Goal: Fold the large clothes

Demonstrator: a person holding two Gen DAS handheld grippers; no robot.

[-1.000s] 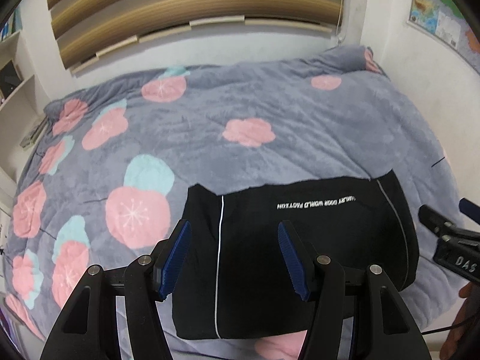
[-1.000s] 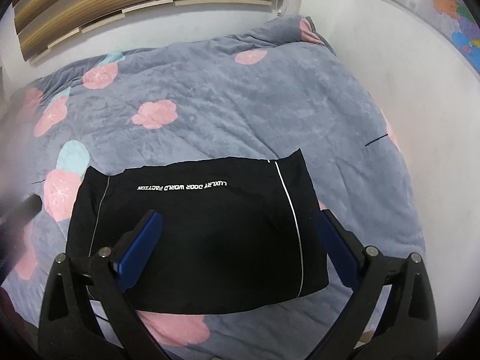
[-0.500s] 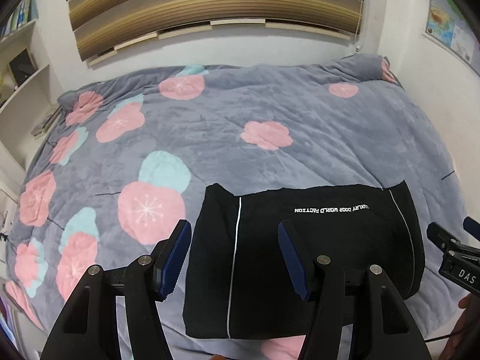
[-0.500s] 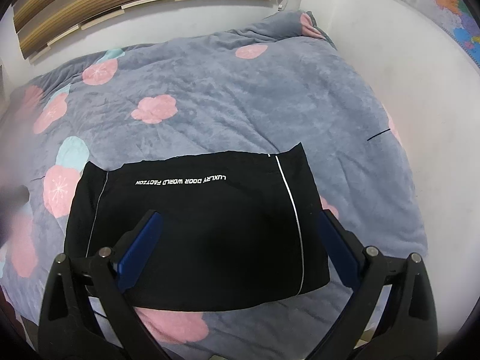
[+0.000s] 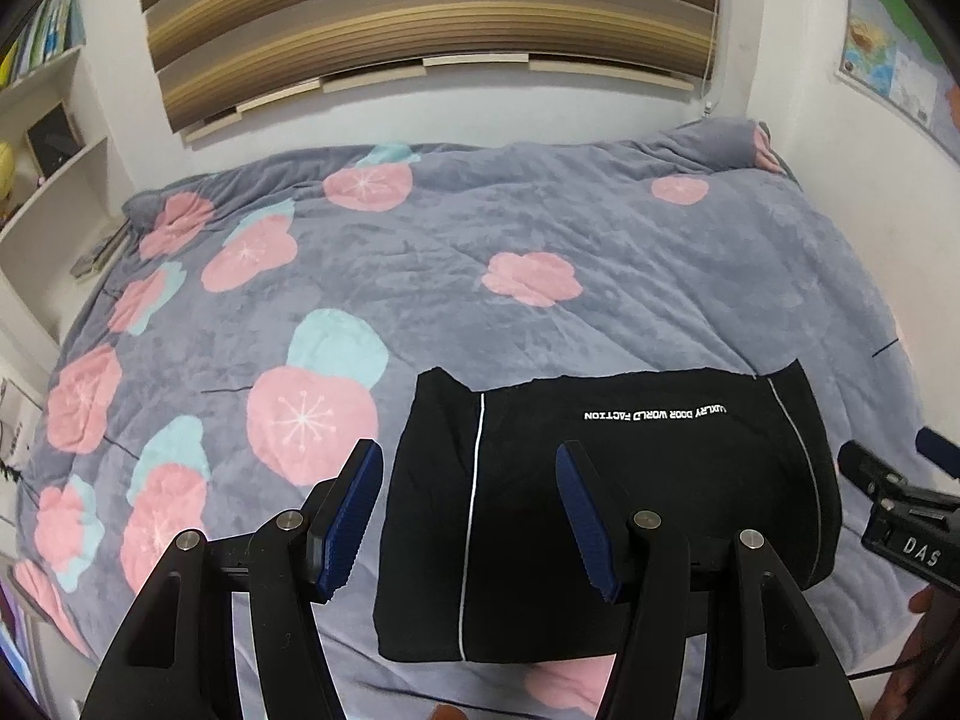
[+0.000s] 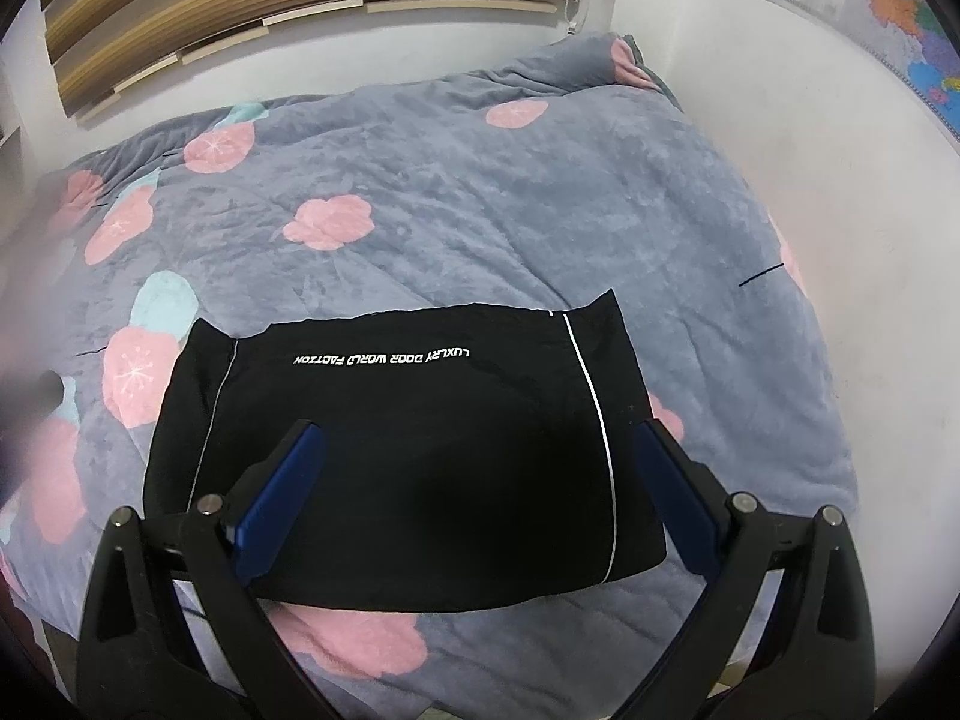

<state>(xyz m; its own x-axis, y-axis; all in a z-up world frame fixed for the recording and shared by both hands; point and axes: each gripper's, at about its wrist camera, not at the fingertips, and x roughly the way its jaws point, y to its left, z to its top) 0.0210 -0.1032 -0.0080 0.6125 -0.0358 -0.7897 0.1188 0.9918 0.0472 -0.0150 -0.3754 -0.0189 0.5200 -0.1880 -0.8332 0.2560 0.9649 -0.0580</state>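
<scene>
A black garment (image 5: 630, 480) with thin white stripes and white lettering lies folded into a flat rectangle near the front edge of the bed; it also shows in the right wrist view (image 6: 408, 450). My left gripper (image 5: 468, 510) is open and empty, held above the garment's left part. My right gripper (image 6: 480, 480) is open wide and empty, held above the garment's near half. The right gripper's tip shows at the right edge of the left wrist view (image 5: 900, 498).
The bed carries a grey blanket (image 5: 480, 240) with pink and teal flowers (image 6: 540, 210). A white wall with a map (image 6: 840, 0) runs along the right. Striped blinds (image 5: 420, 12) hang behind the bed. White shelves (image 5: 42, 168) stand at the left.
Both grippers have pulled back and up from the garment, so more of the bed and wall shows. The garment has not moved. Both stay open.
</scene>
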